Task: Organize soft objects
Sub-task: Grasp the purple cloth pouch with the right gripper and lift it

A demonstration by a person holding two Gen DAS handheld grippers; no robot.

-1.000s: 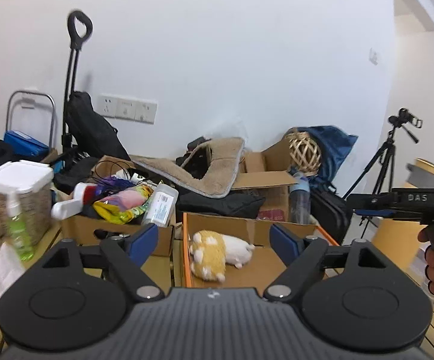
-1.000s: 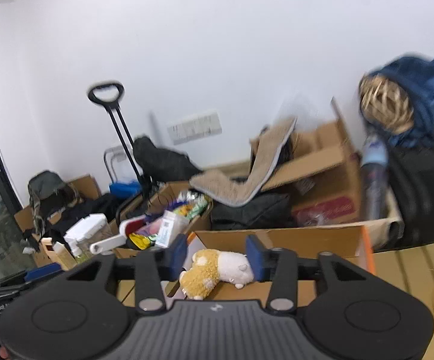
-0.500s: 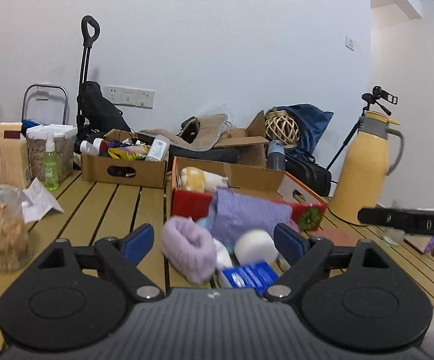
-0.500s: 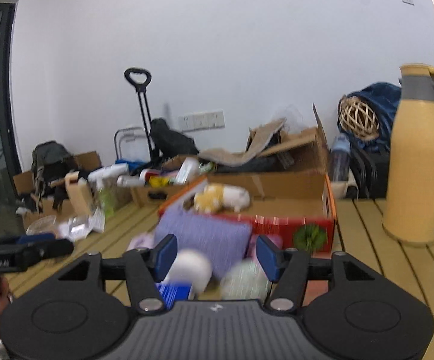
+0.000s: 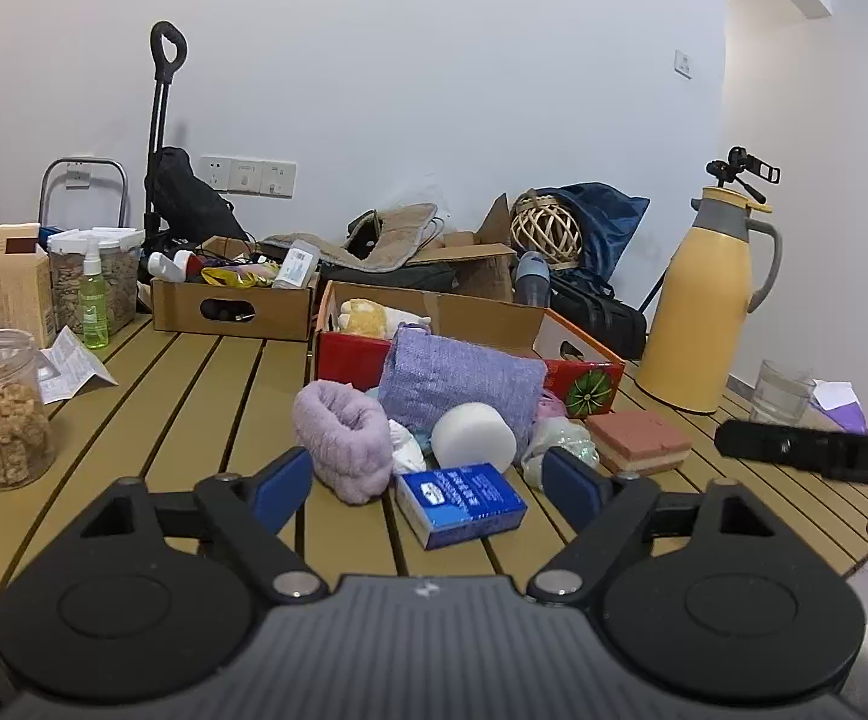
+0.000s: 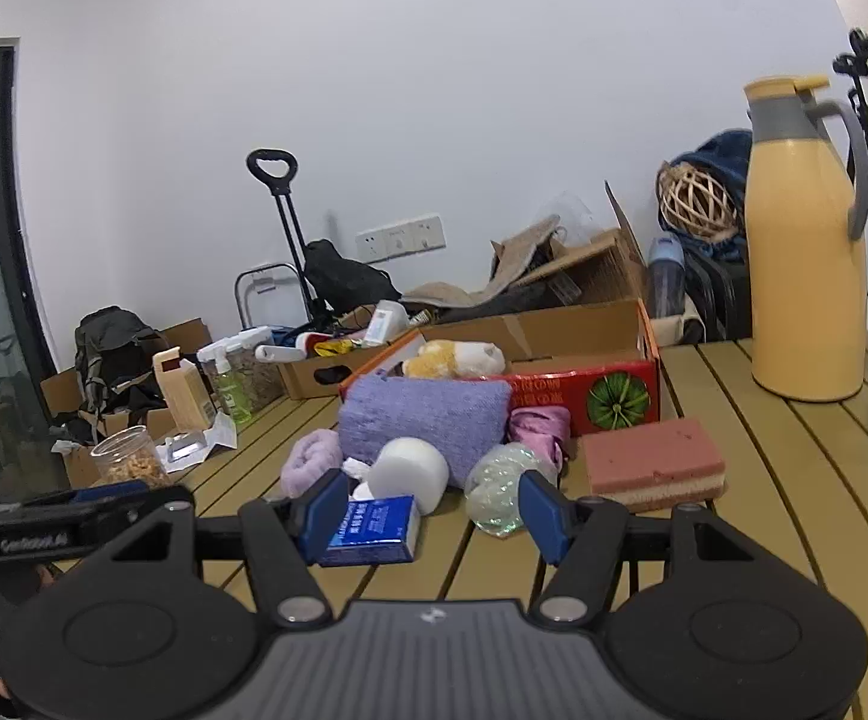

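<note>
Presently both the left hand-held gripper [image 5: 428, 483] and the right hand-held gripper [image 6: 434, 507] are held apart, empty. Soft objects [image 5: 463, 384] are heaped mid-surface against the red box [image 5: 583, 381]. Neighbours could be dragged, since the pieces touch.

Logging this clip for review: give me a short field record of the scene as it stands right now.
surface: slatted wooden table
left gripper: open, empty
right gripper: open, empty
container: red watermelon-print box, plush toy inside
loose pile before box: purple knit pillow, lilac fuzzy roll, white foam cylinder, blue tissue pack, pink sponge
right edge: yellow thermos
</note>
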